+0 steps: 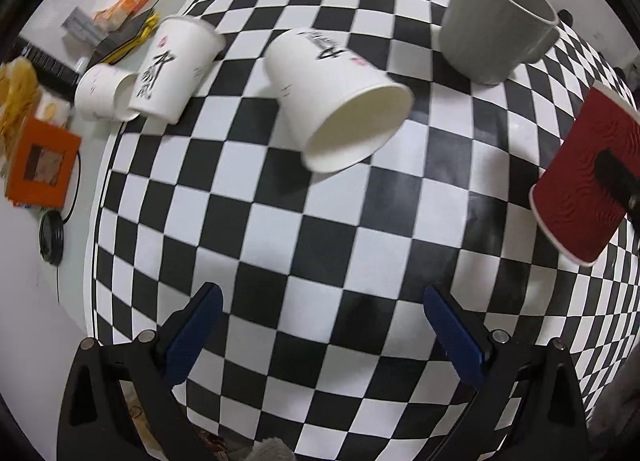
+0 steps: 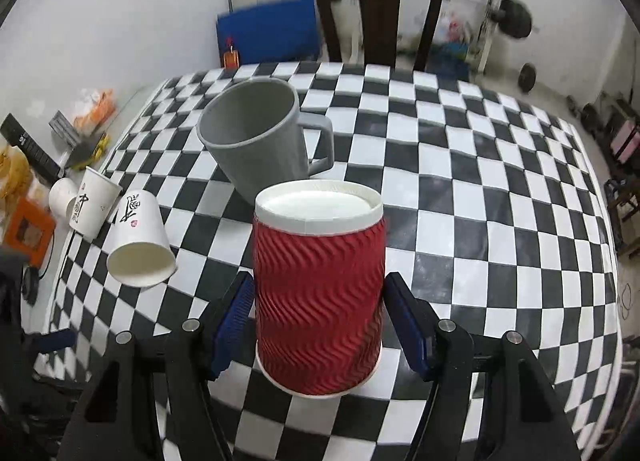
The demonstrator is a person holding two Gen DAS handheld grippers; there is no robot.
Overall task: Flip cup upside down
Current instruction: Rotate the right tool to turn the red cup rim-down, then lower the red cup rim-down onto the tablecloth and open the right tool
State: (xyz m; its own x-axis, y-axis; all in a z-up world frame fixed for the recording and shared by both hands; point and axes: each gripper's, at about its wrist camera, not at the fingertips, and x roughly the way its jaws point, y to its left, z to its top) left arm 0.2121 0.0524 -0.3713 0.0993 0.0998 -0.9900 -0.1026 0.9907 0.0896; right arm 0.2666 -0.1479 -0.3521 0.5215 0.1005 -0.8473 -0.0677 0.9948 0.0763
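A red ribbed paper cup (image 2: 318,301) stands upside down on the checkered table (image 2: 480,221), white base up. My right gripper (image 2: 320,317) straddles it, blue pads close beside its walls; whether they press it I cannot tell. The cup also shows in the left wrist view (image 1: 584,177) with a black finger across it. My left gripper (image 1: 322,329) is open and empty above the checkered cloth (image 1: 280,241). A white paper cup (image 1: 340,101) lies on its side ahead of it.
A grey mug (image 2: 260,137) stands upright just behind the red cup, also in the left wrist view (image 1: 496,17). Two more white paper cups (image 1: 176,65) sit at the table's left edge. Clutter and an orange box (image 1: 40,165) lie left. A chair (image 2: 376,9) stands behind.
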